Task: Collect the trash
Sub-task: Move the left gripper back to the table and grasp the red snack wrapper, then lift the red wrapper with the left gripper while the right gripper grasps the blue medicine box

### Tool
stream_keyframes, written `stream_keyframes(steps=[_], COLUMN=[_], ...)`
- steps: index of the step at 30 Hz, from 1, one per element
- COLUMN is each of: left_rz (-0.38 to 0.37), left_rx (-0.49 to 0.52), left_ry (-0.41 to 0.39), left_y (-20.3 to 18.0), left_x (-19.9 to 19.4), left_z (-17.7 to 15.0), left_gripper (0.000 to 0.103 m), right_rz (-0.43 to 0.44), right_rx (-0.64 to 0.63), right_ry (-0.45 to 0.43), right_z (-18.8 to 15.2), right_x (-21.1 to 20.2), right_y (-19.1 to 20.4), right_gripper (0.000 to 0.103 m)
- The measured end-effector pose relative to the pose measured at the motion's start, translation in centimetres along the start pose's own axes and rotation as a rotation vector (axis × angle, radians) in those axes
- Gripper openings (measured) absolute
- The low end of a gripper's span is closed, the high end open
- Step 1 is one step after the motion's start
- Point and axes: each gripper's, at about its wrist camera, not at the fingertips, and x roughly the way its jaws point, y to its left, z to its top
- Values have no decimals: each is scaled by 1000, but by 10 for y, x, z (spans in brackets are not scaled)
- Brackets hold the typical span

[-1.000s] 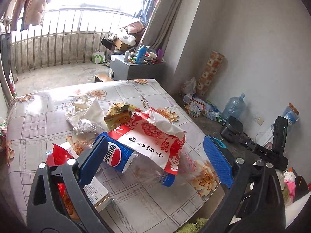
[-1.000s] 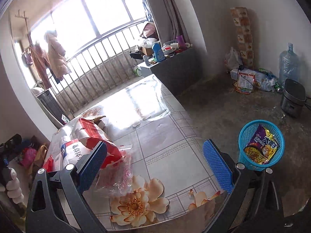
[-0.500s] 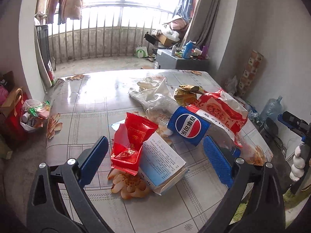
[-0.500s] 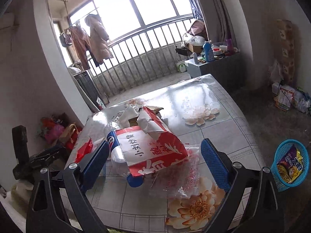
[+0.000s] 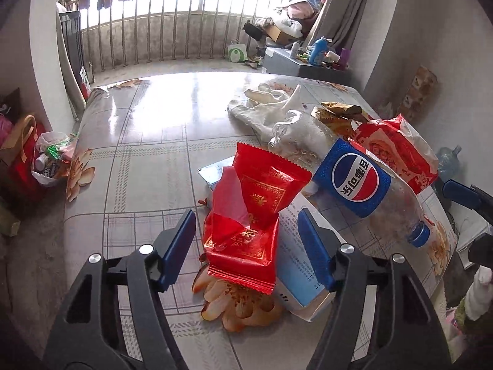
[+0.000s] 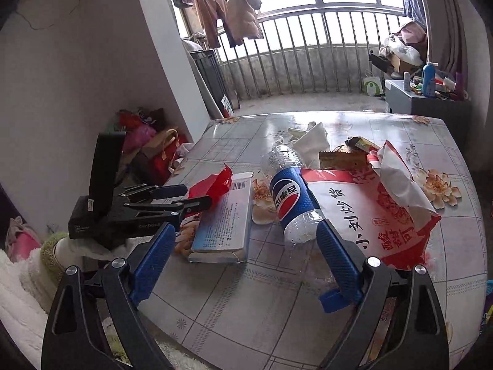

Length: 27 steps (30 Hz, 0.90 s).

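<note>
The left gripper [image 5: 246, 243] has its fingers spread around the red wrapper [image 5: 251, 215], which lies on the table [image 5: 148, 154]. The right gripper [image 6: 246, 259], fingers also spread, has the Pepsi bottle [image 6: 289, 197] at its 1 o'clock.

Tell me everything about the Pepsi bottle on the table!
The Pepsi bottle is clear plastic and looks empty, a bit crumpled. It has a blue label with the red, white and blue logo and a blue cap. It lies on its side on the flowered table, cap toward the near edge. A big red and white snack bag leans against it. One finger of the open right gripper is close to its cap end; I cannot tell if it touches.
</note>
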Motion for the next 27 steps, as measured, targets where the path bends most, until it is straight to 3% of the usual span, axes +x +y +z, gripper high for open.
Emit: stream_keyframes(steps=[1,5,10,14,21,27], left_rz=[-15,-80,-147,-198,-130,-52], left_rx=[-17,-78,-124,-168,-208,-276], left_ry=[6,16,-1,-4,-53,-11], left_y=[4,18,27,34,45,70], left_x=[3,12,14,16,1,5], left_z=[0,2,6,3,0,-9], left_gripper=[54,46,23,19,8,5], right_rz=[7,26,27,31,22,-23], right_rx=[-5,-32,-63,-64,-86,-126], right_ry=[14,67,113,144,175,215], right_z=[1,5,8,7,10,10], right_x=[5,22,38,49,72,101], right_y=[2,12,20,21,33,44], right_gripper=[90,90,90,90,90,90])
